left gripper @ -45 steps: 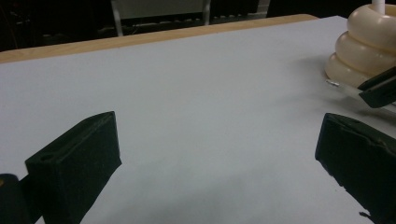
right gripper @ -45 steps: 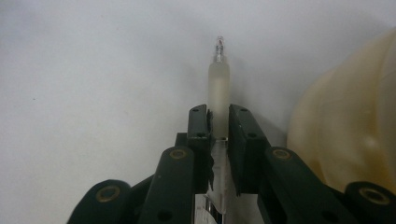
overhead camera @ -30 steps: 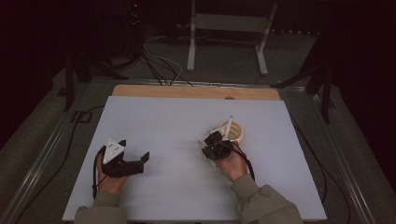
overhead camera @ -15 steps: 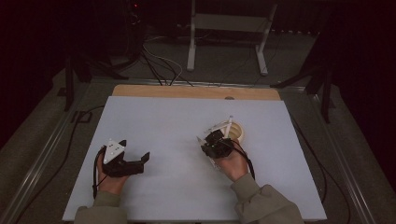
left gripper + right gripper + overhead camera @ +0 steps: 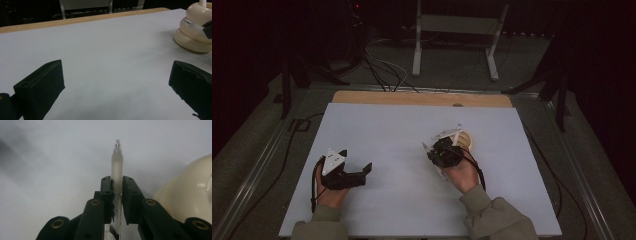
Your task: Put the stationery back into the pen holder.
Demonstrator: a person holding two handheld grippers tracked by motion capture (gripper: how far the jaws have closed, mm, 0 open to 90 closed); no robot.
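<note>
R tool (image 5: 117,185) clamps pen (image 5: 117,163); L tool (image 5: 117,82) agape.

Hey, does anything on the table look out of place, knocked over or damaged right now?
Nothing stands out. The cream ring stack sits upright on the white table; the right tool grips a clear pen-like stick.

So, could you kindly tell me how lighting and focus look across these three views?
High view: dim, with the surroundings nearly black past the white table. Left gripper view: evenly lit, its open jaws soft at close range. Right gripper view: the frosted pen held in the right tool is sharp, the cream stand blurred.
</note>
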